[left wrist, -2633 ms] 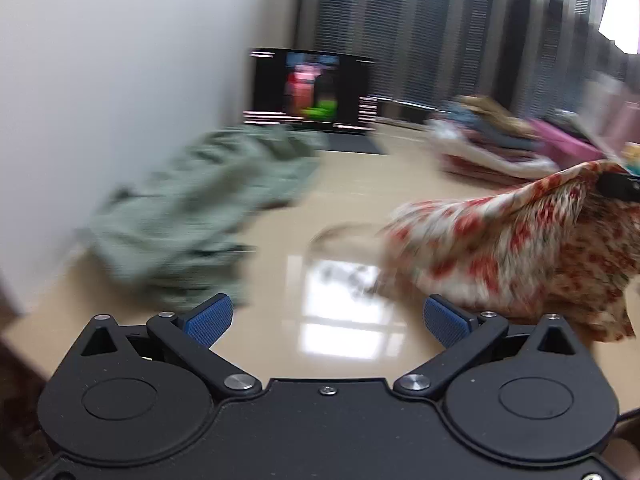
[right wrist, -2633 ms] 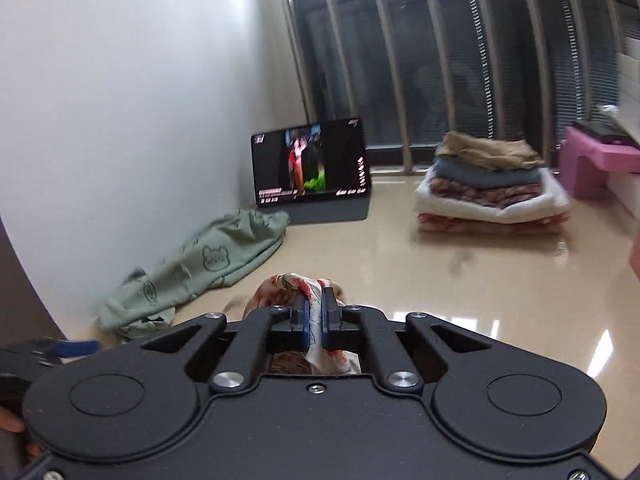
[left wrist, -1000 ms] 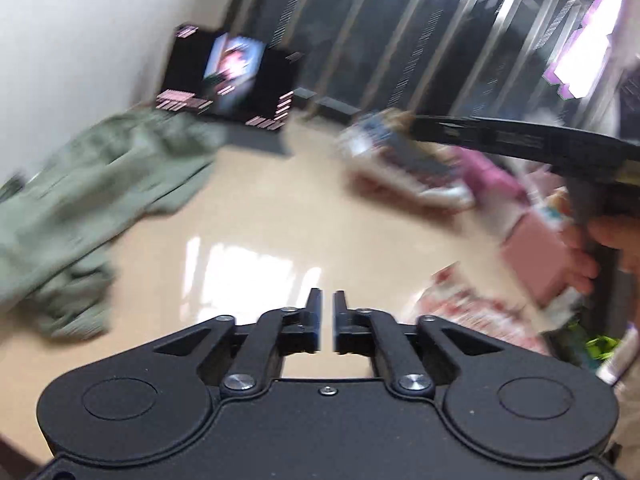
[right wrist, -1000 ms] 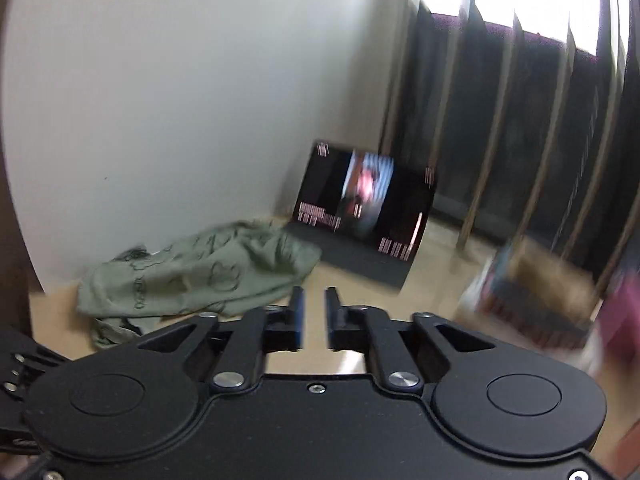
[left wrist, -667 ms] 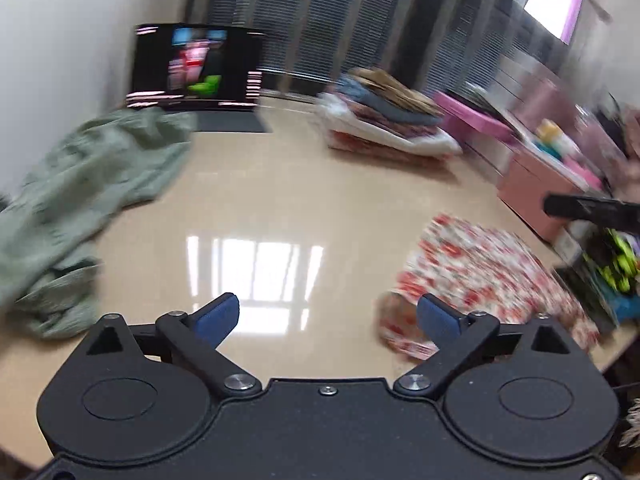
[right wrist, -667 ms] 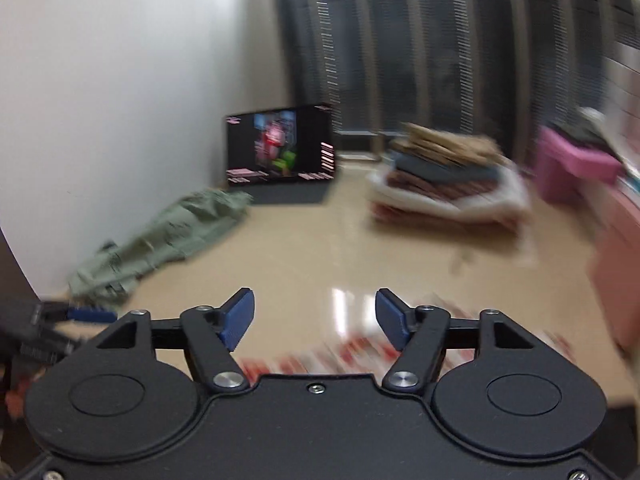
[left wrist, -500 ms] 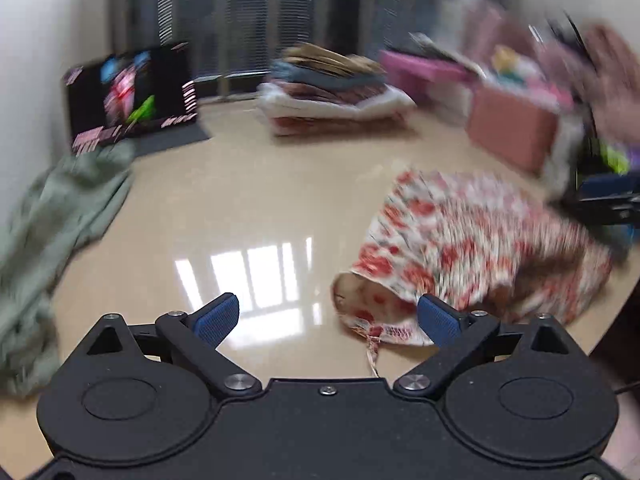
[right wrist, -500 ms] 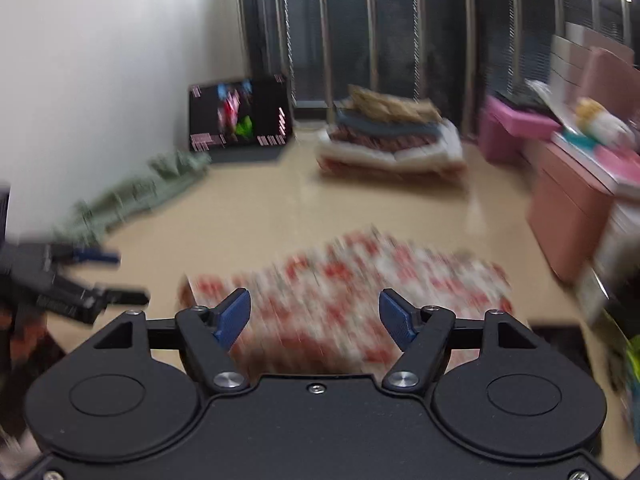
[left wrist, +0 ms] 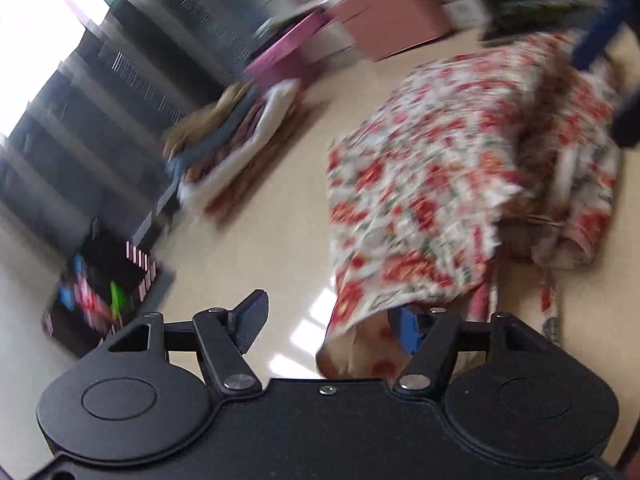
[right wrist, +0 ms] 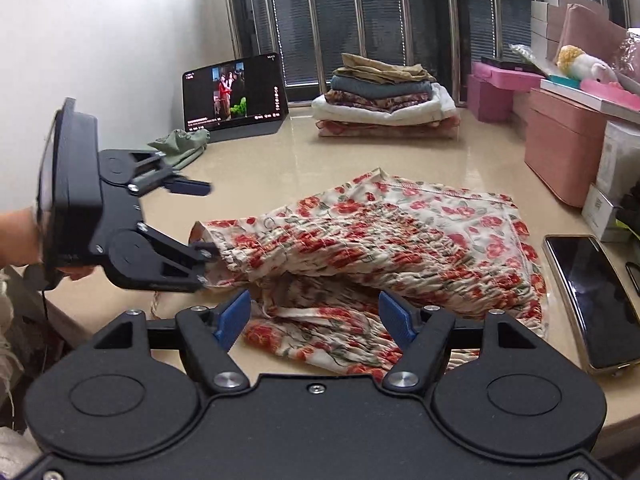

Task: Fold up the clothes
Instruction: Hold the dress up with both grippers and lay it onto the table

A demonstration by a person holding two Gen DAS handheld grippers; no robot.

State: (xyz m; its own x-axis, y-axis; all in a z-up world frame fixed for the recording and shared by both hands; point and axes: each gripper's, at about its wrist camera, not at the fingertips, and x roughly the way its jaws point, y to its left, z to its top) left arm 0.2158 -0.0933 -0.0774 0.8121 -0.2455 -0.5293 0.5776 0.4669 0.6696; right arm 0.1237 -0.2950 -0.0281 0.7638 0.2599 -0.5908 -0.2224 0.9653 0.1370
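Dropped moments ago, the floral garment [right wrist: 384, 240] now lies crumpled on the counter [right wrist: 320, 152], ready for folding. The left gripper [right wrist: 200, 224], fingers spread wide, has closed in on its near corner, one finger touching cloth; the right gripper [right wrist: 314, 318] hovers open, holding nothing.

Home: folded laundry stack [right wrist: 384, 96], tablet [right wrist: 235, 94]

Floral cloth garment [right wrist: 400, 236], glossy table [right wrist: 320, 152]
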